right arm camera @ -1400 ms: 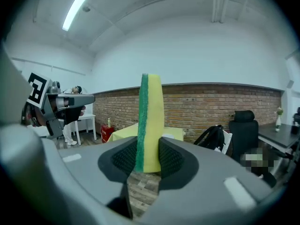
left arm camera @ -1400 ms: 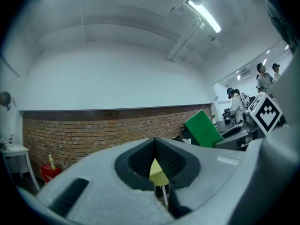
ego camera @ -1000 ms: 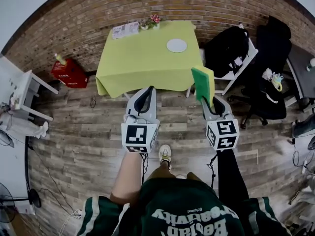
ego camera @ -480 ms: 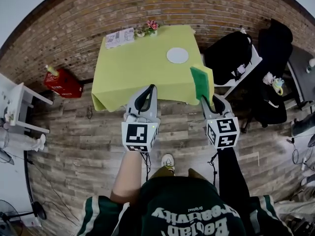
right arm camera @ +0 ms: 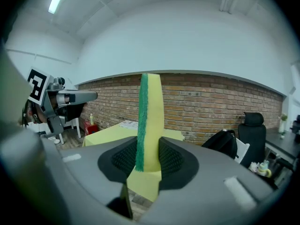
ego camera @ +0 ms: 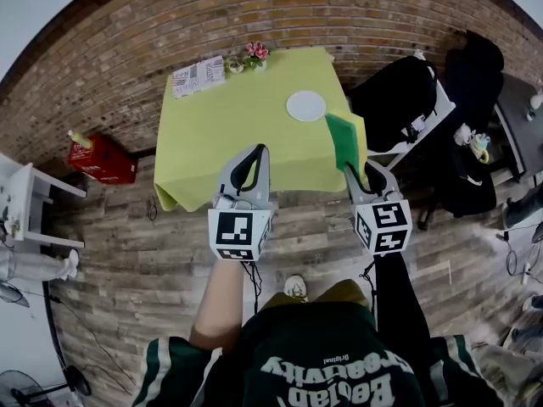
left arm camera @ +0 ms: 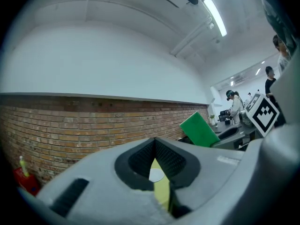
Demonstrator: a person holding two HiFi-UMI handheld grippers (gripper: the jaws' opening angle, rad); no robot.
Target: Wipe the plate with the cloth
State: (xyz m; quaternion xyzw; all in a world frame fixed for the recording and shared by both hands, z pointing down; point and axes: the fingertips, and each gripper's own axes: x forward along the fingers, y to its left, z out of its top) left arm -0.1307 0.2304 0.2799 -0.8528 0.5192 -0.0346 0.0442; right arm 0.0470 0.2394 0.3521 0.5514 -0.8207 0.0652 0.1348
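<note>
Jaws of the right gripper (right arm camera: 149, 146) are clenched on the cloth (right arm camera: 151, 107), a thick pad with a green face and a yellow body that stands upright above them. Jaws of the left gripper (left arm camera: 154, 149) are pressed together with nothing between. Both grippers hang at the near edge of the yellow-green surface (ego camera: 229, 134). The white plate (ego camera: 306, 105) lies on its far right part, well apart from the cloth. Papers (ego camera: 198, 76) and flowers (ego camera: 254, 53) sit along its far edge.

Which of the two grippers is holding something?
The right gripper: its fingers clamp a green-and-yellow sponge, while the left gripper has its fingers together, empty.
</note>
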